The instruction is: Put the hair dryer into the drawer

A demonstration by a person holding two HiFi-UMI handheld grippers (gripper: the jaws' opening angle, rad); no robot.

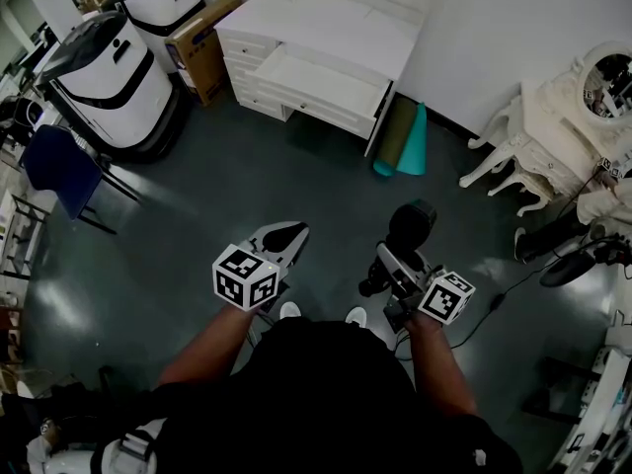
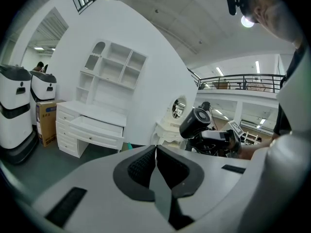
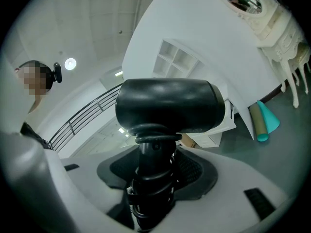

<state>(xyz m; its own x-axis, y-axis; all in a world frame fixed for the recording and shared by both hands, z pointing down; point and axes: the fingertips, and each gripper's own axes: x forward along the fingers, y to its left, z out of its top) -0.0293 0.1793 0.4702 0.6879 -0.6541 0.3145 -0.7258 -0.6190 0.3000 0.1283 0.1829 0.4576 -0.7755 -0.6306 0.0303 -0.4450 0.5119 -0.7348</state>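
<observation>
My right gripper (image 1: 392,265) is shut on the handle of a black hair dryer (image 1: 411,223), whose barrel (image 3: 170,105) stands above the jaws in the right gripper view, with its cord coiled round the handle. My left gripper (image 1: 281,237) is shut with nothing between its pads (image 2: 155,161); the hair dryer (image 2: 195,122) shows to its right. The white dresser (image 1: 326,18) stands ahead against the wall, its wide drawer (image 1: 321,84) pulled open. That drawer (image 2: 97,128) also shows in the left gripper view.
Two white and black machines (image 1: 109,67) and a cardboard box (image 1: 202,33) stand left of the dresser. A green and a teal roll (image 1: 403,138) lean at its right. An ornate white vanity table (image 1: 553,141) is at the far right, a blue chair (image 1: 59,171) at left.
</observation>
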